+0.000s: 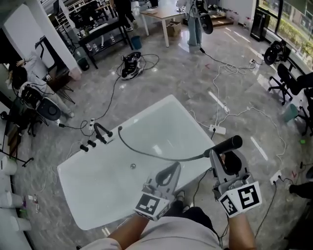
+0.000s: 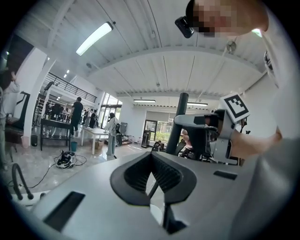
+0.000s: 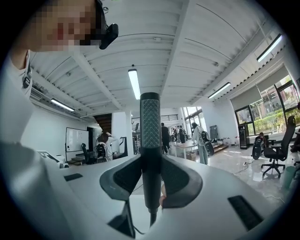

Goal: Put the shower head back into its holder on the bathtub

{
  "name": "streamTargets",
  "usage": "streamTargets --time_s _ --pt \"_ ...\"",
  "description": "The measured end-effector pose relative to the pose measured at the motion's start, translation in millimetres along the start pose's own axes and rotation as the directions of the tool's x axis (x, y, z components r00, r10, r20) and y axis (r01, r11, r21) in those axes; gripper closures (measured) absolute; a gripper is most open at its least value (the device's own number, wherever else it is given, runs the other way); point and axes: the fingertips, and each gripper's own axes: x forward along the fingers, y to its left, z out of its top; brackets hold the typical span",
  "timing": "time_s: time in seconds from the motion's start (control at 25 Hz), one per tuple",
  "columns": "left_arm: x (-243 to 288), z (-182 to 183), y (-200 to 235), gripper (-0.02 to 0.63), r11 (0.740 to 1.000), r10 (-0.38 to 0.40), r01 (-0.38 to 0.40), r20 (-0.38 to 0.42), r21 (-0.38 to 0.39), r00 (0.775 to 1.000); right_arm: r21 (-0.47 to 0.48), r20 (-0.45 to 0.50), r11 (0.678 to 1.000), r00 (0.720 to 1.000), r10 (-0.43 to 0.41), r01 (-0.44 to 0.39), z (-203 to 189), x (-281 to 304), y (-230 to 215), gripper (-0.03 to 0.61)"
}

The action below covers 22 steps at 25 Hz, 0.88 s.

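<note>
The white bathtub (image 1: 146, 128) lies across the middle of the head view. Its dark faucet and holder fittings (image 1: 100, 133) sit at the left end. A grey hose (image 1: 146, 152) curves from there across the tub to the dark shower head (image 1: 229, 144). My right gripper (image 1: 226, 157) is shut on that wand at the tub's near right corner. In the right gripper view the shower head (image 3: 150, 140) stands upright between the pads of the right gripper (image 3: 151, 187). My left gripper (image 1: 172, 168) is shut just below the hose; the thin hose (image 2: 151, 188) shows past the tips of the left gripper (image 2: 152, 173).
Cables and a power strip (image 1: 218, 130) trail over the marble floor right of the tub. Office chairs (image 1: 286, 80) stand at the right. A dark device (image 1: 132, 66) lies behind the tub. People stand at tables (image 1: 161, 14) at the back.
</note>
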Motion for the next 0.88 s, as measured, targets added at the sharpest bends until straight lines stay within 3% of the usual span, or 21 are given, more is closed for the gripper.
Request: streamTargets --time_s 0.2,0.4,0.72,0.88 --pt "30.4 8.7 10.2 0.611 0.999 -0.029 0.03 0.014 -0.027 0.999 -0.005 -0.005 1.0 1.0 -0.026 0.026 3.9 22.4 -22.0 0.44" --pt "60.6 11.0 7.4 0.611 0.998 -0.057 0.057 0.006 0.004 0.998 -0.014 0.01 1.0 1.0 -0.02 0.02 18.0 37.1 -46.3 0.44" --pt "116.4 10.5 2.1 0.611 1.0 0.001 -0.001 -0.002 0.0 1.0 -0.01 0.044 0.999 0.998 0.037 -0.036 31.2 56.6 -102.8 0.44" --pt "163.8 -2.7 -12.2 0.611 0.998 0.058 -0.058 -0.028 0.01 0.998 0.005 0.038 0.994 0.993 0.111 -0.111 26.7 64.3 -147.3 0.44"
